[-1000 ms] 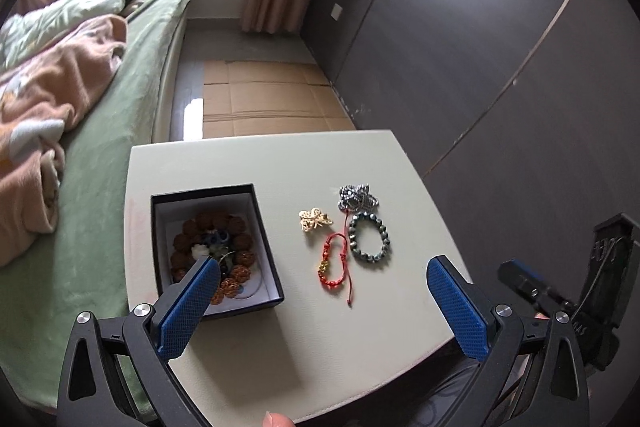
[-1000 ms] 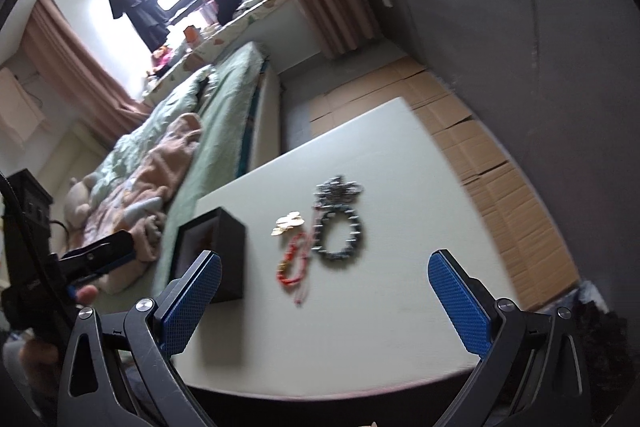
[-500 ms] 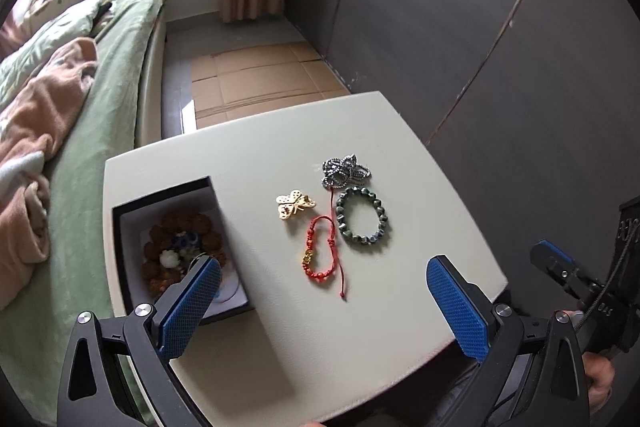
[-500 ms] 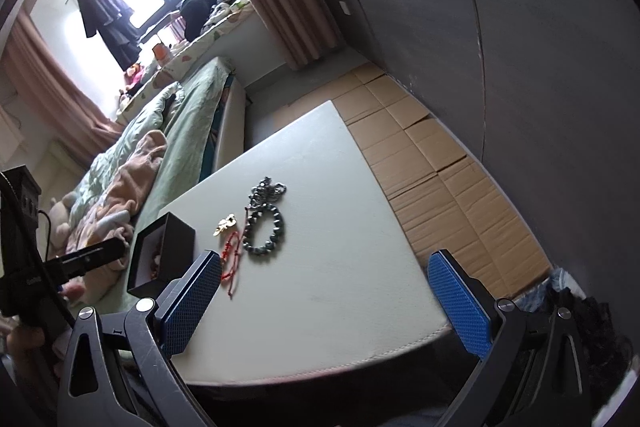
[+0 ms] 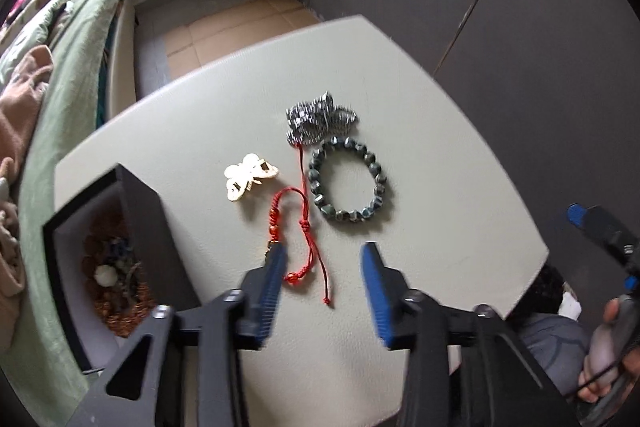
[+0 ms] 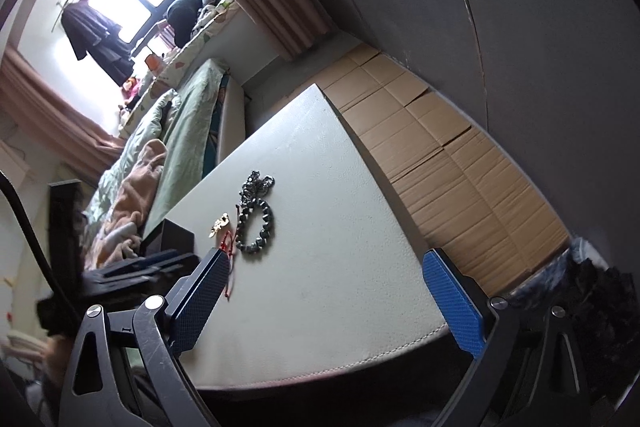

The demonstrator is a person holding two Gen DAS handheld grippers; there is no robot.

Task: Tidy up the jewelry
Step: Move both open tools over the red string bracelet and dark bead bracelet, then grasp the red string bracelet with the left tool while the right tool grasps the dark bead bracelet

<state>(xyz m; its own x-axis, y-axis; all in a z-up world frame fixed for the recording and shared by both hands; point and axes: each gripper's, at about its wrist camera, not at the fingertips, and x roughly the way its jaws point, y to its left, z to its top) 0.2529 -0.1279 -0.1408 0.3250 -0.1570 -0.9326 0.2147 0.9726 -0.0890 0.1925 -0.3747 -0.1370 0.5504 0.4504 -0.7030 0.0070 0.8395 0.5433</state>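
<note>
Left gripper has narrowed from wide open a second ago and dropped low, jaws part-open, straddling the red cord bracelet, nothing held. Looks like a pickup is about to start. Right gripper wide open, empty, hanging back at the table edge. Black box with brown beads sits just left; butterfly clip, bead bracelet, silver chain lie beyond. Pale table, bed beside, dark wall panels, cardboard floor.
</note>
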